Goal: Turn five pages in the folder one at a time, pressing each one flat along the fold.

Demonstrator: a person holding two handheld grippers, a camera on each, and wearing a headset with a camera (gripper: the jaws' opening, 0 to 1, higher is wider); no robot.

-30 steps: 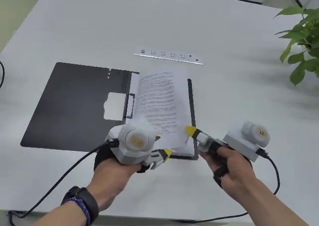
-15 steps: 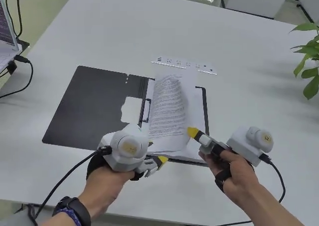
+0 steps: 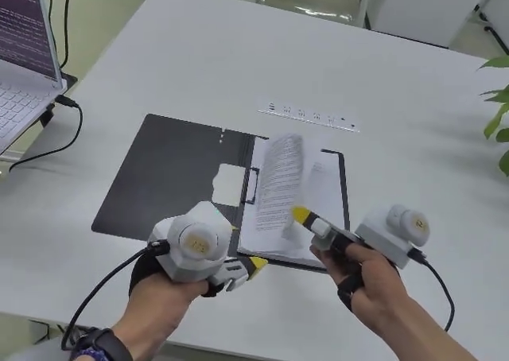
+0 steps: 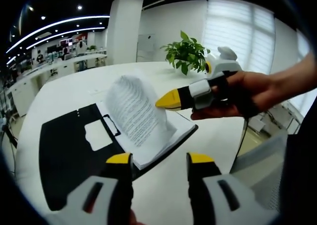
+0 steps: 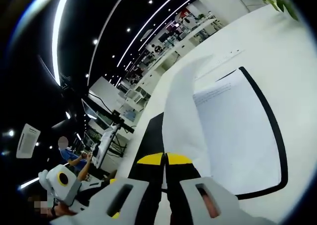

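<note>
page [image 3: 280, 184] lifted higher, text blurred

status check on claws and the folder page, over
Right claw shut on page, page lifted and curled. Left claw open at folder near edge. Nothing blocking the turn.

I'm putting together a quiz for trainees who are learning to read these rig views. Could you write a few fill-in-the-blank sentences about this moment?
The right gripper is ____ on the lifted page.
The jaws of the left gripper stand ____, holding nothing.
The cover of the folder, lying flat on the table, is ____ in colour.
In the head view, the laptop sits to the ____ of the folder.
Missing words: shut, open, black, left.
</note>
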